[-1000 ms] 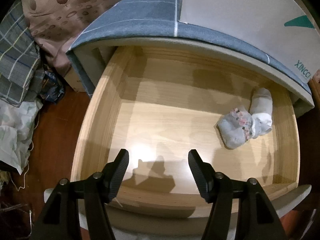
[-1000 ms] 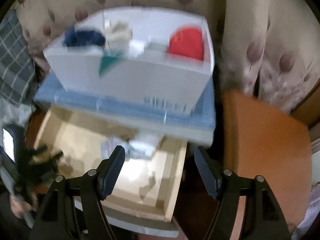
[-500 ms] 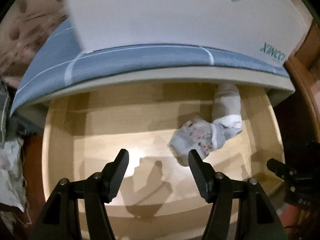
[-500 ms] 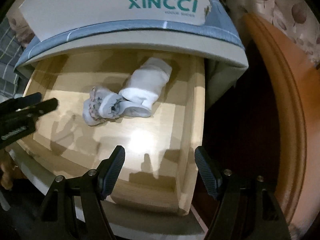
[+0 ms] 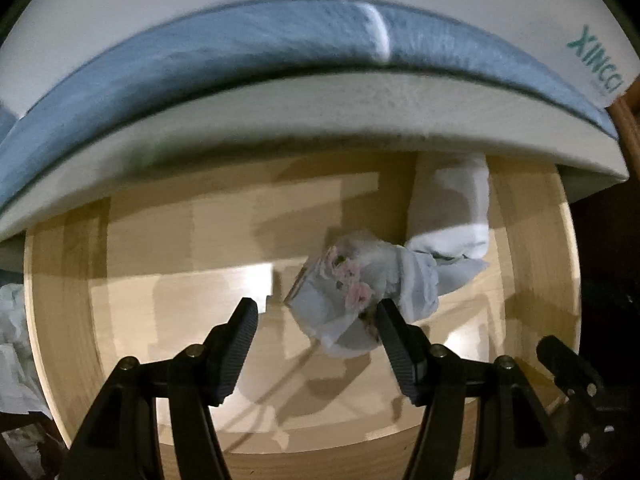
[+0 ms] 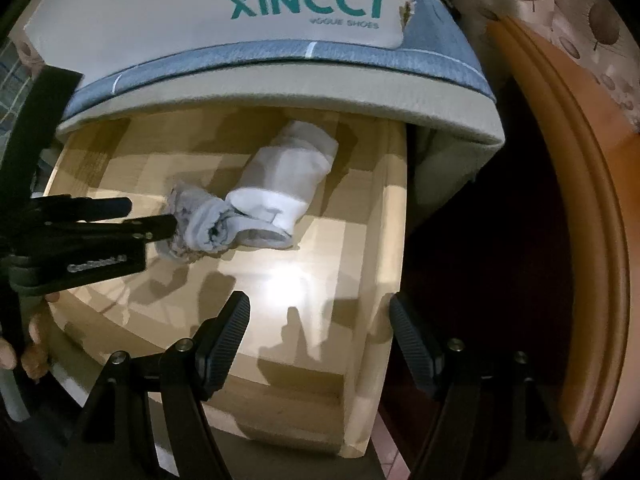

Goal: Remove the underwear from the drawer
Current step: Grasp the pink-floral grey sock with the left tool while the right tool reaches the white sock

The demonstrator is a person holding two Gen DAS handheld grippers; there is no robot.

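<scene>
- Floral underwear (image 5: 344, 300), rolled up on the drawer (image 5: 132, 312) floor toward its right side, touching the white roll (image 5: 452, 216) behind it.
- Could snag the white roll too: loose grey tail end lies against it, so a lift may drag both out.
- Left claw (image 5: 314, 318) open, pointing steeply down, its right finger at the underwear's edge, its left finger over bare wood; closing off-centre like this risks pinching only a fold and letting the bundle unroll or slip.
- Might scrape the fingertips on the drawer floor if pushed lower.
- Right claw (image 6: 320, 328) open and empty, over the drawer's front right part, straddling its right wall; could knock that wall.
- Cabinet top (image 6: 280, 92) with shoebox (image 6: 256, 4) overhangs the back; a straight lift near it may bump the edge.
</scene>
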